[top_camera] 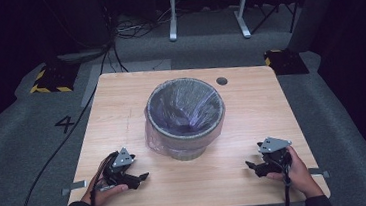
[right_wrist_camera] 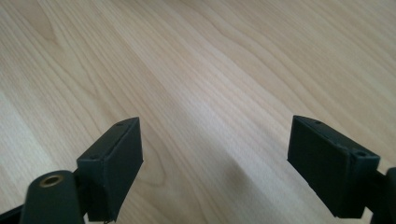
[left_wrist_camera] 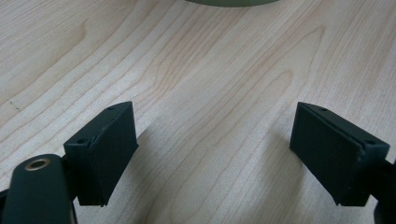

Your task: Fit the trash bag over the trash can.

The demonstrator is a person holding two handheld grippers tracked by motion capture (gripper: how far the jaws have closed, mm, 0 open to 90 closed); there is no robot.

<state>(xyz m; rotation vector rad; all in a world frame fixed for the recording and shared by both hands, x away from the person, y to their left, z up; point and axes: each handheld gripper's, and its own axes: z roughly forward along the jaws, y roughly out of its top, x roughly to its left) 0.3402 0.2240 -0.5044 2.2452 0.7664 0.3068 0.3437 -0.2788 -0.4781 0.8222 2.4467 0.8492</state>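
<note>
High view first: a round grey bin [top_camera: 186, 117] sits around the middle of the wooden table [top_camera: 253, 127], a bit toward the far side. It's lined with a clear plastic bag [top_camera: 156, 135] that folds over the rim and bunches up down the outside, and the inside looks purplish, though that could just be the lighting. The left gripper [top_camera: 140, 178] rests near the front left corner and the right gripper [top_camera: 251, 166] near the front right, each in a hand, both well apart from the bin.

Left gripper view: jaws spread wide with bare wood grain between them, and the greenish base of the bin [left_wrist_camera: 232, 2] peeks in at the top edge.

Right gripper view: same deal, jaws wide apart over plain tabletop [right_wrist_camera: 210, 84], holding nothing.
</note>
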